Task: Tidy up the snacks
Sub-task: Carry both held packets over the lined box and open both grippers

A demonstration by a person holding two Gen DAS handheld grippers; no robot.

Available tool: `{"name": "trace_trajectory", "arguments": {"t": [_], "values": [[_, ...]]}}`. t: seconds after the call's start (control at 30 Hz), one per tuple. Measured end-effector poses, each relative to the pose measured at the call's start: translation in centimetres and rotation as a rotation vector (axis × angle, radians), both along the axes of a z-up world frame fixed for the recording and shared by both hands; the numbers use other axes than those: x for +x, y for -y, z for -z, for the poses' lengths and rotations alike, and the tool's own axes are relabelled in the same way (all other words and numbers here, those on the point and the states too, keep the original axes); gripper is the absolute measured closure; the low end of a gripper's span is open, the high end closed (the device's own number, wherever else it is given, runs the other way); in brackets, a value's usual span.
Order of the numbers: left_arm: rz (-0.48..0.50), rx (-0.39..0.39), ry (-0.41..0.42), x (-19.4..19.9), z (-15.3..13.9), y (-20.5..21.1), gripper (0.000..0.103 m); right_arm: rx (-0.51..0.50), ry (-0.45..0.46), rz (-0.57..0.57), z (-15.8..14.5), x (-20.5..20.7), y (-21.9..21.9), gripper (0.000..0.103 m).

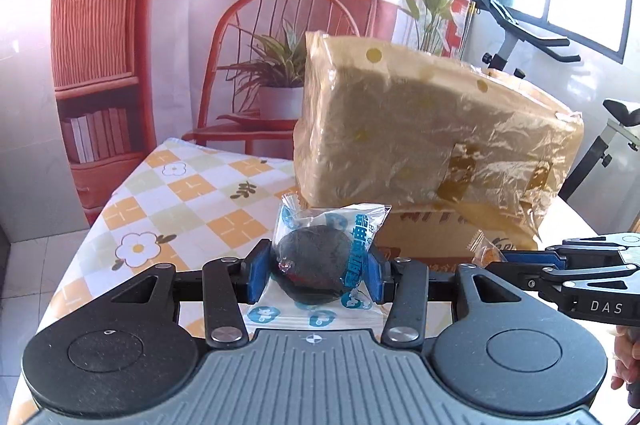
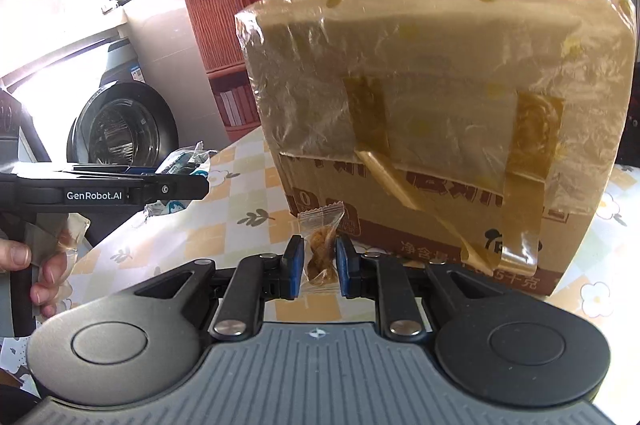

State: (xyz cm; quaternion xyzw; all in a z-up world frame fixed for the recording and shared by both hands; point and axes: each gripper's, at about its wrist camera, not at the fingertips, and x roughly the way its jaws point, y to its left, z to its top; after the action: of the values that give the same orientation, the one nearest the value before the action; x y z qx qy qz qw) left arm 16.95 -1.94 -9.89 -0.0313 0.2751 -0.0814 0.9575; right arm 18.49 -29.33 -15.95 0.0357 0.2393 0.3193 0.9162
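Two snacks (image 1: 316, 261) btwn claw pads (image 1: 256, 275)

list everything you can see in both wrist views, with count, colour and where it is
dark round snack in a clear wrapper with blue print: 1, black and blue, clamped between the left gripper's blue pads, off the table
small brown snack in a clear wrapper: 1, golden brown, pinched between the right gripper's blue pads
cardboard box covered in plastic film and tape: 1, tan brown, standing on the table just beyond both grippers
checked tablecloth with flower print: 1, white, orange and pale green, covering the table
printed backdrop showing a red chair, plants and a lamp: 1, pink and red, behind the table
washing machine: 1, dark door, on the left in the right wrist view
left gripper: 1, black with blue pads
right gripper: 1, black with blue pads
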Motion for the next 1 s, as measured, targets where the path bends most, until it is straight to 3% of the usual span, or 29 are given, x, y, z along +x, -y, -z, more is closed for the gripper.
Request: {"name": "trace_trajectory", "arguments": {"t": [0.23, 0.43, 0.67, 0.93, 1.0], "values": [[0.053, 0.027, 0.164, 1.5, -6.0, 2.1, 0.053, 0.108, 0.211, 0.044, -6.6, 0.4, 2.0, 0.084], [0.11, 0.032, 0.244, 4.6, -9.8, 5.3, 0.053, 0.081, 0.256, 0.201, -9.3, 3.2, 4.4, 0.084], [0.114, 0.056, 0.209, 10.1, -10.2, 7.8, 0.053, 0.021, 0.198, 0.351, -8.9, 5.5, 7.4, 0.084], [0.13, 0.066, 0.133, 14.9, -8.8, 9.3, 0.052, 0.013, 0.142, 0.404, -7.7, 6.9, 8.8, 0.082], [0.122, 0.047, 0.111, 15.3, -8.7, 9.1, 0.048, 0.023, 0.142, 0.414, -7.6, 6.7, 8.9, 0.08]]}}
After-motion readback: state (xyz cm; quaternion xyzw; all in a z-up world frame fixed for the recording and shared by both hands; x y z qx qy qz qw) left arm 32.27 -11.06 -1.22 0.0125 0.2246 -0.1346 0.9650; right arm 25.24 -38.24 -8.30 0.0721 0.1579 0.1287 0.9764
